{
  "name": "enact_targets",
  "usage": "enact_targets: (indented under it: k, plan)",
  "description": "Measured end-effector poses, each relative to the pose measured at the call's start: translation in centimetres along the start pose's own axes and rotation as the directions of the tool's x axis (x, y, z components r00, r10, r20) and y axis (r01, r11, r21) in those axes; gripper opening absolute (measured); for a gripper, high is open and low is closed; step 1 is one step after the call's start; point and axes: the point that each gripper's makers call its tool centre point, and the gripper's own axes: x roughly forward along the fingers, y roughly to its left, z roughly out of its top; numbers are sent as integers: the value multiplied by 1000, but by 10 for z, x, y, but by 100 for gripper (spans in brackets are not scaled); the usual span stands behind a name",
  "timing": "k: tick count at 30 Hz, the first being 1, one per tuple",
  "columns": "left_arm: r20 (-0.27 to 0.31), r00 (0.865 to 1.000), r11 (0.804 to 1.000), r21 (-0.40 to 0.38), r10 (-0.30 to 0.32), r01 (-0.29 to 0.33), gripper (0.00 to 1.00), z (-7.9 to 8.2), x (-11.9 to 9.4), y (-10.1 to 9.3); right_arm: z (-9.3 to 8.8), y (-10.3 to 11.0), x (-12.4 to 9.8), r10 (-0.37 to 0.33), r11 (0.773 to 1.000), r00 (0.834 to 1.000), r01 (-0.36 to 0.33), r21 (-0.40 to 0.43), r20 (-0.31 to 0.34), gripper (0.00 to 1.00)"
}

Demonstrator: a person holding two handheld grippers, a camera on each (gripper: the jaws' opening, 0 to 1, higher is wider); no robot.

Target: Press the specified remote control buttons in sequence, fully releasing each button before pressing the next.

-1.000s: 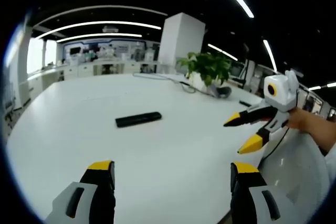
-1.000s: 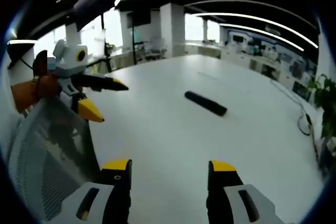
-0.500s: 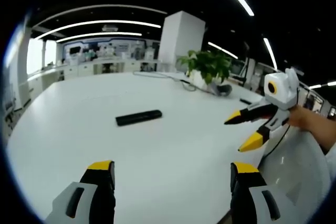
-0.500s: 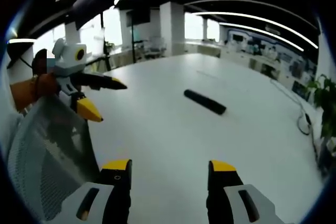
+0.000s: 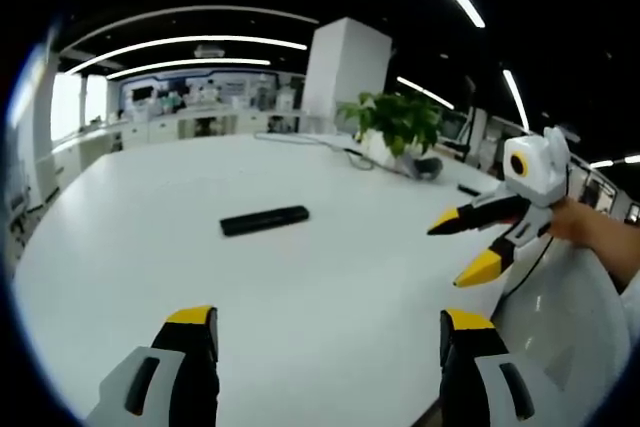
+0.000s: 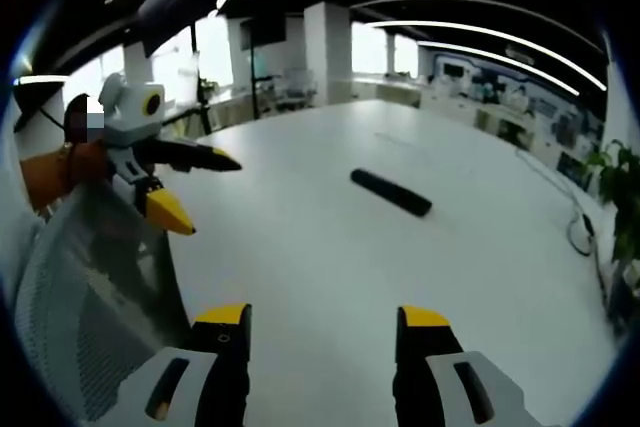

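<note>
So the big white table (image 5: 300, 277) is taking up most of both views, and the black remote control (image 5: 264, 220) is lying flat on it, a bit left of centre and just above the middle of the left gripper view. In the right gripper view the remote control (image 6: 391, 193) is sitting right of centre, angled toward the lower right. Nothing is touching it.

Both grippers are hanging above the near edge of the table, well apart from the remote. The left gripper (image 5: 330, 332) is sitting released, jaws spread wide at the bottom of its frame. The right gripper (image 6: 322, 325) is doing the same, jaws apart and empty.

My read: this is the approach step, no button pressed yet. Next move probably calls for bringing one jaw tip down over the first button, which I can't make out from here.
</note>
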Motion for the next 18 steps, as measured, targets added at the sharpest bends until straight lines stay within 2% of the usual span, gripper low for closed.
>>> enact_targets:
  k: [9,18]
  plan:
    - [-17,1000,1000,0,13,-13,97,-3,1,3,3,-5,-1,-12,1000,1000,12,-6,0,56]
    - [-9,999,999,-32,38,-39,100,-1,-2,12,9,-10,-3,-25,1000,1000,25,-9,1,58]
